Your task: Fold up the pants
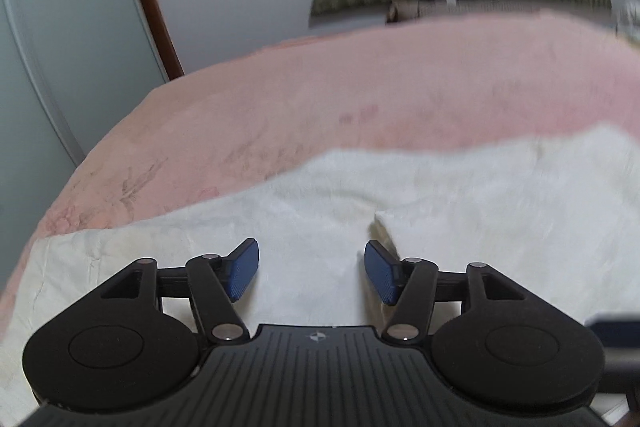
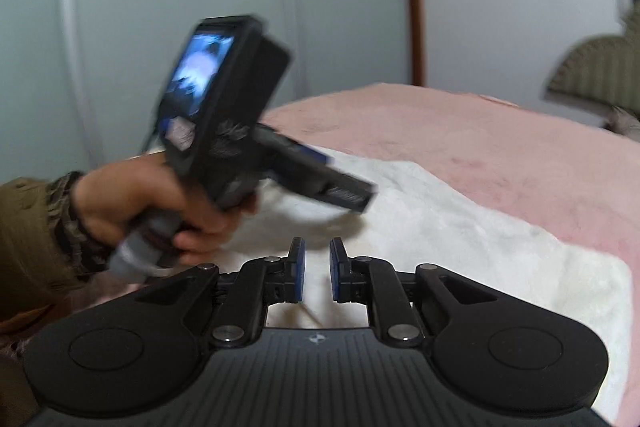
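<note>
Left gripper [image 1: 311,269], black linkage with blue pads, jaws wide apart, nothing between them. It hovers just above the white fuzzy fabric pants [image 1: 400,211], which spread ahead of and under the fingers and off to the right of them. Just ahead of the right pad [image 1: 382,277] a cloth edge crosses, with a darker gap or shadow under it; looks like one layer lying over another.

Right gripper [image 2: 318,273], same build, blue pads close together with a narrow gap showing, no cloth pinched. White pants lie under it and run ahead and to its right, ending in a rounded corner [image 2: 600,279] on the pink bedspread [image 2: 520,155].

Progress, judged: pants sit as a compact, roughly rectangular block with at least one layer doubled, so some folding seems done. Neither gripper holds fabric, so either a fold has been laid down or the next grab is pending. Whether another fold is left, cannot tell; full outline not visible in either view.

Pose: from the right wrist view, the person's left hand [image 2: 160,199], olive sleeve at the wrist, grips the handle from below; that device sits up and left of the right gripper, tilted nose-down toward the cloth, blurred. Right hand not seen.
</note>
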Demonstrator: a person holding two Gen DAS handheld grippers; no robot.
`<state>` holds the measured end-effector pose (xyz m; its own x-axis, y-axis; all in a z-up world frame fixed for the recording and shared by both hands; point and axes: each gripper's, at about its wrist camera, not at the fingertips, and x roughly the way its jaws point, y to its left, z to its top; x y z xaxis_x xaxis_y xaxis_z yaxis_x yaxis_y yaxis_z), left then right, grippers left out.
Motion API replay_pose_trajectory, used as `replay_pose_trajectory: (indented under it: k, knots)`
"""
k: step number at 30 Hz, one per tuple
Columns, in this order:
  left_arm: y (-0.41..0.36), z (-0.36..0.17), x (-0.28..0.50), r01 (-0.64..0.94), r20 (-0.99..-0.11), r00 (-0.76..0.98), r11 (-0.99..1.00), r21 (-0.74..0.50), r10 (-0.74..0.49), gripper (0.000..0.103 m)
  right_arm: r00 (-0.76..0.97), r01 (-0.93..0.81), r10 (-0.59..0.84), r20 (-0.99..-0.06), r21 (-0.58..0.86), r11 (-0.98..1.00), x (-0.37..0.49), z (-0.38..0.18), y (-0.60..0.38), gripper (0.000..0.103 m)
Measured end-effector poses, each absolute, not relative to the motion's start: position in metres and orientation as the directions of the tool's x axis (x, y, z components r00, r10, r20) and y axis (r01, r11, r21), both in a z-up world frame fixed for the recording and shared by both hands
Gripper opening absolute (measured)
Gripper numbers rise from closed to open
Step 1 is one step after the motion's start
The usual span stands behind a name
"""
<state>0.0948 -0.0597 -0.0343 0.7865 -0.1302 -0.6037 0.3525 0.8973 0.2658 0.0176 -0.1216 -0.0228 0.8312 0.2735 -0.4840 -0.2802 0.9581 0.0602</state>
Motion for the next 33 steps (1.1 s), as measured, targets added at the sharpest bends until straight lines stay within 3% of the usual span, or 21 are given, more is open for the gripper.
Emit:
replay_pose_trajectory:
  k: [3, 10, 16, 18, 24, 33]
  knots:
    - [-0.055, -0.033, 0.09, 0.337, -0.591, 0.797, 0.904, 0.265, -0.124, 0.063, 0.772, -0.283, 0.234, -0.592, 0.01, 0.959, 0.026, -0.042, -0.111, 0.013]
    - [-0.029, -0.018, 0.073, 0.272, -0.559, 0.82, 0.943, 0.19, -0.124, 0.085, 0.84, -0.219, 0.192, -0.507, 0.008, 0.976, 0.017, -0.03, -0.11, 0.013]
    - [-0.019, -0.043, 0.051, 0.279, -0.573, 0.817, 0.914, 0.294, -0.065, 0.09, 0.805, -0.267, 0.214, -0.554, -0.017, 0.963, 0.027, -0.035, -0.093, 0.013]
    - [-0.013, -0.047, 0.046, 0.267, -0.555, 0.829, 0.918, 0.294, -0.064, 0.092, 0.823, -0.263, 0.186, -0.537, -0.069, 0.962, 0.028, -0.042, -0.088, 0.013]
    - [-0.007, -0.047, 0.044, 0.253, -0.56, 0.825, 0.932, 0.26, -0.068, 0.095, 0.849, -0.212, 0.167, -0.501, -0.034, 0.977, 0.036, -0.042, -0.093, 0.013]
    - [-0.008, -0.049, 0.045, 0.246, -0.553, 0.831, 0.935, 0.257, -0.066, 0.097, 0.838, -0.203, 0.166, -0.52, -0.016, 0.979, 0.038, -0.046, -0.092, 0.015]
